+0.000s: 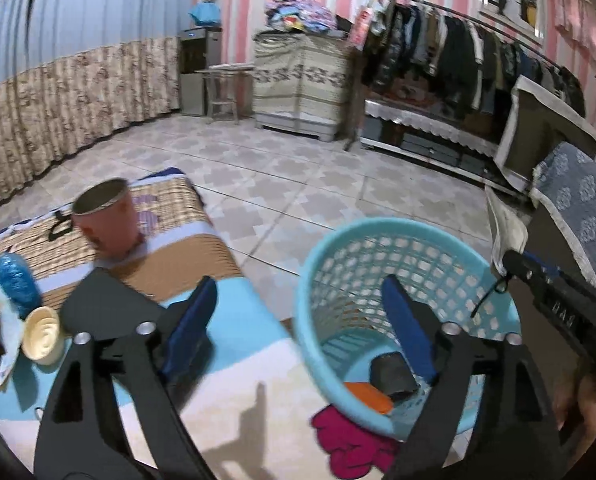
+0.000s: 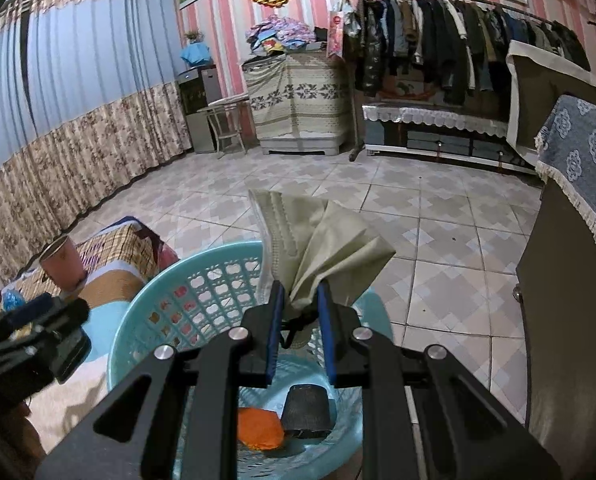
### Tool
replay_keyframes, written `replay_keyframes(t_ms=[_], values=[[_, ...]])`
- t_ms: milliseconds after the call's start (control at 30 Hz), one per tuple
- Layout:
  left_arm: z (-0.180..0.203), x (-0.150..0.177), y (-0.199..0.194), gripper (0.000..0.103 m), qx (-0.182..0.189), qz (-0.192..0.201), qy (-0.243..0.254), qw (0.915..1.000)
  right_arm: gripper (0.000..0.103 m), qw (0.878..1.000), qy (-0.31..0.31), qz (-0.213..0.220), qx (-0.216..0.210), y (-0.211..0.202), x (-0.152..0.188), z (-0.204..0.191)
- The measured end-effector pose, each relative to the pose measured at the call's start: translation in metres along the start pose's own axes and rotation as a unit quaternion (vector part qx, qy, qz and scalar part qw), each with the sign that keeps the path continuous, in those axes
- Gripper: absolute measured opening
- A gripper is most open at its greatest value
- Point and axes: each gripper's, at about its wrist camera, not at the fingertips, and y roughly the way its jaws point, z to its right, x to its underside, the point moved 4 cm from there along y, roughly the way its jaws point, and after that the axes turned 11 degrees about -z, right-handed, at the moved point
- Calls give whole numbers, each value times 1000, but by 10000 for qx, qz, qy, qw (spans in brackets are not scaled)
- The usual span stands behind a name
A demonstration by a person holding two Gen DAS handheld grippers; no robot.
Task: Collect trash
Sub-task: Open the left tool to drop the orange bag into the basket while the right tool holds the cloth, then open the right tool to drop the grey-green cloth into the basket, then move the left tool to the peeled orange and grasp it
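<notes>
Over turquoise basket (image 2: 218, 280): face mask (image 2: 314, 240) between right jaws (clamped).

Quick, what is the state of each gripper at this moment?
Left gripper: open, nothing between its fingers, above the light blue plastic lattice basket.
Right gripper: shut on a crumpled pale green face mask.
</notes>
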Motion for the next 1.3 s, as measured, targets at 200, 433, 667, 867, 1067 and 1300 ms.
replay_keyframes(t_ms=[200, 433, 667, 867, 1067, 1300], values=[[-13, -4, -15, 95, -234, 171, -65, 9996, 29, 9997, -77, -149, -171, 10, 7, -17], [-36, -3, -38, 97, -437, 324, -211, 9983, 66, 9999, -61, -126, -32, 9, 8, -20], [-87, 4, -68, 97, -811, 439, -571, 9941, 89, 9996, -260, 118, -30, -7, 3, -48], [-142, 14, -100, 97, -1152, 545, -953, 9873, 89, 9964, -738, 229, -350, -26, 4, -102], [-203, 39, -123, 97, -1673, 471, -1277, 9765, 89, 9902, -981, 266, -958, -45, 10, -166], [-270, 74, -139, 97, -2282, 201, -1355, 9639, 89, 9786, -1599, 223, -1273, -51, 32, -237]])
